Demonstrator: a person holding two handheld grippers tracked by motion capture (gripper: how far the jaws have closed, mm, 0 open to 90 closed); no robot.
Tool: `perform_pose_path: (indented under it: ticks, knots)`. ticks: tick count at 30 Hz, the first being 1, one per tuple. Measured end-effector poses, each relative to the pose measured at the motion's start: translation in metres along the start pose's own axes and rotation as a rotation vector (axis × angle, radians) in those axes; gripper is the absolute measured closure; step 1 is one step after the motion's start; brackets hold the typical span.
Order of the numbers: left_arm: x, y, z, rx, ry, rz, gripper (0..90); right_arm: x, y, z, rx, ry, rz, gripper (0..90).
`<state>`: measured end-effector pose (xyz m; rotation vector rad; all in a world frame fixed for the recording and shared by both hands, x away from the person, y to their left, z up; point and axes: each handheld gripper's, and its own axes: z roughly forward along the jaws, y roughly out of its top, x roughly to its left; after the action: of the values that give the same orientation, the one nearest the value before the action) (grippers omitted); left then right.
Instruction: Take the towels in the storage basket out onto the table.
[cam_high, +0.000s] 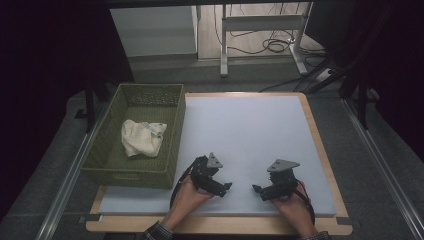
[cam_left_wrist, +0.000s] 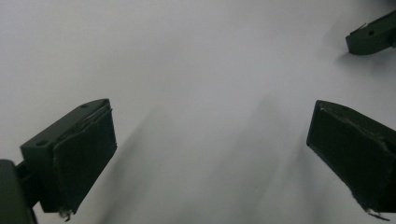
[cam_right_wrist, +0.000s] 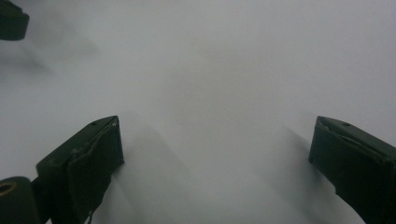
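Note:
Both grippers rest low over the pale grey mat near the table's front edge, tips pointing toward each other. My left gripper is open, its black jaws wide apart with nothing between them. My right gripper is open too, jaws spread over bare mat. A jaw tip of the right gripper shows at the upper right of the left gripper view; a tip of the left gripper shows at the upper left of the right gripper view. A crumpled white cloth lies inside the green woven basket at the left.
The basket stands along the mat's left edge, partly off the wooden table. Beyond the table's far edge are a white desk frame and cables on the floor. Dark curtains hang on both sides.

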<state>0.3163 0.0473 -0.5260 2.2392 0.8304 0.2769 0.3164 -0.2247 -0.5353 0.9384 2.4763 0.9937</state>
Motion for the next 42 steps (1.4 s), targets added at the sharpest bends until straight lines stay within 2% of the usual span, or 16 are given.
perform_pose_path:
  ticks: [5,20,33,42]
  knots:
    - [-0.001,0.007,-0.005,0.000,0.005,0.017,1.7,0.000,0.000,0.000,0.000,0.000,0.000,3.0]
    - [0.000,0.025,-0.020,-0.006,0.004,0.027,1.7,0.000,0.000,0.000,0.000,-0.001,0.000,3.0]
    - [0.009,0.044,-0.034,-0.007,-0.018,0.013,1.8,0.000,0.000,0.000,-0.001,-0.001,0.000,3.0]
    - [0.016,0.056,-0.047,-0.011,-0.002,0.015,1.9,0.000,0.000,0.000,0.002,0.000,-0.003,3.0]
